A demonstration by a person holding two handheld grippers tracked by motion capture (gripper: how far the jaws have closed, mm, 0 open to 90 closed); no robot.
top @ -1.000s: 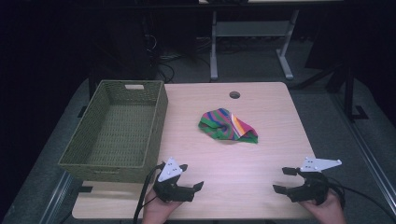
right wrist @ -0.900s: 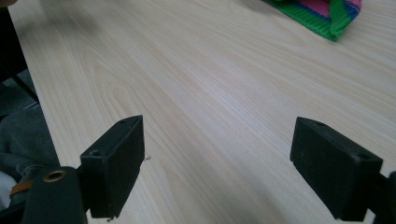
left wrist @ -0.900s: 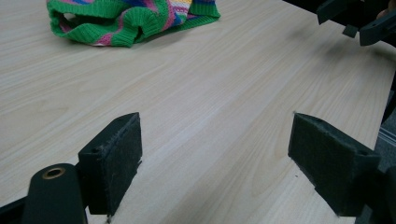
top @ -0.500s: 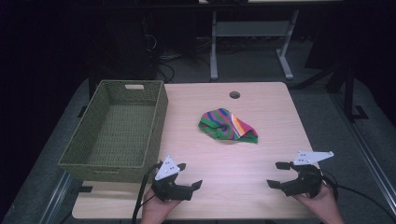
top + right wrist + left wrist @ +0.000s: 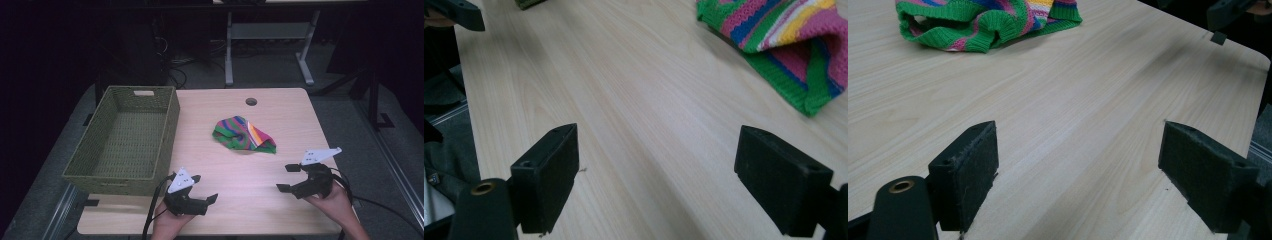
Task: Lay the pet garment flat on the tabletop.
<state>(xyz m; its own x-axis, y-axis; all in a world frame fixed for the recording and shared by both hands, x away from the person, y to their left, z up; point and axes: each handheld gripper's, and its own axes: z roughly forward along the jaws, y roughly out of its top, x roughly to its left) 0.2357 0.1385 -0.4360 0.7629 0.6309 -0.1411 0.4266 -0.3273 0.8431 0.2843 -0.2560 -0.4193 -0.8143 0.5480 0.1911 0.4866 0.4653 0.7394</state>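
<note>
A crumpled knitted cloth (image 5: 243,135) with green, pink, blue and yellow stripes lies near the middle of the wooden table (image 5: 220,210). The same cloth (image 5: 983,22) shows at the top of the left gripper view, and the cloth (image 5: 781,45) fills the upper right of the right gripper view. My left gripper (image 5: 204,189) hovers open at the front left, its jaws wide apart with bare wood between them. My right gripper (image 5: 286,178) is open at the front right, a short way below and right of the cloth. Neither gripper touches anything.
An empty green woven basket (image 5: 95,172) stands along the table's left side. A round cable hole (image 5: 251,102) sits near the far edge. Beyond the table are a metal frame (image 5: 265,45) and dark floor.
My right gripper has moved left and slightly toward the cloth. The left gripper has barely shifted.
</note>
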